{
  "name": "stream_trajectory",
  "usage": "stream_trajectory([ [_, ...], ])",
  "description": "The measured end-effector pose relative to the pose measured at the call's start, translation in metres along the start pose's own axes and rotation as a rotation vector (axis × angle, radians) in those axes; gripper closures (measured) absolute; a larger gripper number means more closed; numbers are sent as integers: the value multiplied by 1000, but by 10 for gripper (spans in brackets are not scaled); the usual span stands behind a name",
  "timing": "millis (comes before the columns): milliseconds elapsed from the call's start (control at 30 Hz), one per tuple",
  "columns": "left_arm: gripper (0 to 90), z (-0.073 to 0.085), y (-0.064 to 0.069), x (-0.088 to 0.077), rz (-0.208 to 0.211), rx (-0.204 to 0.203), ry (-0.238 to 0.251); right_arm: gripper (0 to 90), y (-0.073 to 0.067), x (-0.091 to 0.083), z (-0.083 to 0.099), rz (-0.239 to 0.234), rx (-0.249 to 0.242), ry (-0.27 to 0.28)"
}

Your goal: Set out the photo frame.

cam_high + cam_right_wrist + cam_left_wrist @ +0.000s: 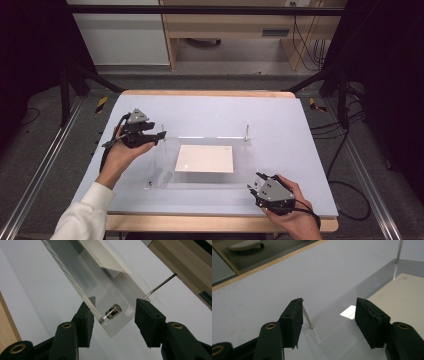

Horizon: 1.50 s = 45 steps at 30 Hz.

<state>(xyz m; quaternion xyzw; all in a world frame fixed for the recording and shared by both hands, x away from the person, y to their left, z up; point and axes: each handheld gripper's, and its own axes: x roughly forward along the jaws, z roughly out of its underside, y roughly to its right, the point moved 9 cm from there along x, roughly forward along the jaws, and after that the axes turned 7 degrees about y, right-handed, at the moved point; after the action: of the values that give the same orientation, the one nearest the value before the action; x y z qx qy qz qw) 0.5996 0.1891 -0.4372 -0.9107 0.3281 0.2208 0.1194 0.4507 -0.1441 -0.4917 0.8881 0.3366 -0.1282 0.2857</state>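
On the lavender board (280,120) you had a clear acrylic plate (165,175) lying flat over a white sheet (205,158), thin metal pins (246,131) standing at its corners.

Your left gripper (161,135) sat at the plate's far-left corner, jaws apart, nothing between the pads; the left gripper view put a slim pin (307,317) just inside the left pad (293,320), not touched. Your right gripper (252,189) was at the near-right corner, jaws apart and straddling the plate's corner (110,327). The small steel standoff (113,311) sat between the pads (148,320); the left pad was at or just behind the plate edge, contact too close to call.

Judgement: the step was taking a hold on two opposite corners.
- You needed the pads on the acrylic edge, not on a pin or standoff, which would likely slip or bend.
- Left needed to come in over the corner before closing.
- Closing both sides evenly would have kept the plate from skating off the sheet.
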Motion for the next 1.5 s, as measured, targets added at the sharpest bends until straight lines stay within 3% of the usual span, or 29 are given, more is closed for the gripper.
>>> stream_trajectory([
  [133,336,-12,27,-28,49,75,39,521,3,-2,-5,4,11,-3],
  [167,325,-12,27,-28,49,75,39,521,3,-2,-5,4,11,-3],
  [233,304,-18,37,-39,53,110,63,523,5,-2,-7,2,20,-4],
  [433,237,-22,59,-57,94,195,72,534,10,-4,-13,2,34,-16],
  [833,204,-14,82,-76,139,237,59,541,18,-5,-22,-8,72,-28],
  [1033,216,-7,90,-84,146,293,54,541,21,-5,-25,-10,83,-29],
  [1067,228,-3,93,-86,144,318,53,541,22,-5,-26,-12,91,-25],
  [1167,231,1,98,-87,155,330,46,541,23,-5,-27,-13,99,-25],
  [1500,278,16,112,-82,166,428,7,543,27,-6,-31,-16,120,-28],
])
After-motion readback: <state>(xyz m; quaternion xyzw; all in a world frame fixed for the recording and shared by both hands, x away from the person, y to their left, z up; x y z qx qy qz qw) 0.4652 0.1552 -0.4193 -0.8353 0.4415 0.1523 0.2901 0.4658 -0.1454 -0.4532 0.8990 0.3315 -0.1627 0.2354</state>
